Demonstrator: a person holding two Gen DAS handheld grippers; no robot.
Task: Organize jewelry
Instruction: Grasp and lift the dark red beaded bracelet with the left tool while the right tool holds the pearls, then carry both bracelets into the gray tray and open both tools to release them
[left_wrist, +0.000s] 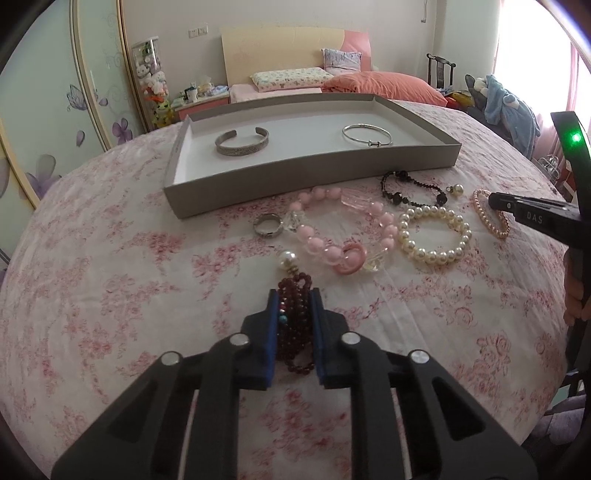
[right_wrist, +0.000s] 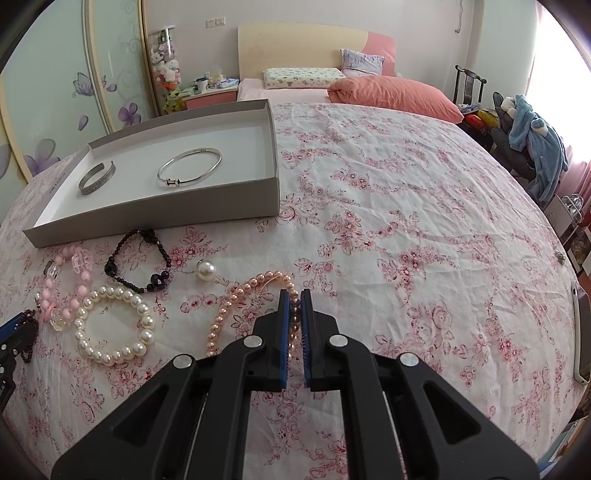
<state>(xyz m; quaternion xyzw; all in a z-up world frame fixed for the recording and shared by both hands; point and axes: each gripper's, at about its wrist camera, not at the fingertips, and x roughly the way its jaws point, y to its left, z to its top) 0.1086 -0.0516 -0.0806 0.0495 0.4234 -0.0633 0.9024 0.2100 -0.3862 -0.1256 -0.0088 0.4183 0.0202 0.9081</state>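
Left gripper (left_wrist: 294, 299) clamps garnet beads (left_wrist: 293, 325) (right gripper (right_wrist: 294, 300): peach pearl bracelet (right_wrist: 236, 306)).

Grey shallow tray (left_wrist: 306, 184) sits on the floral bedspread, holding a wide engraved silver cuff (left_wrist: 242, 141) on its left and a thin silver bangle (left_wrist: 366, 134) on its right, well apart. In front of it, a silver ring (left_wrist: 268, 225) lies just beside a chunky pink bead bracelet (left_wrist: 332, 236). Next over, a white pearl bracelet (left_wrist: 436, 232), with a black bead bracelet (left_wrist: 412, 188) behind it and a loose pearl (right_wrist: 206, 271) nearby. A dark red bead strand (left_wrist: 295, 314) is pinched in the left tongs (left_wrist: 294, 299); a pink pearl bracelet (right_wrist: 236, 306) is pinched at its right side in the right tongs (right_wrist: 294, 295).
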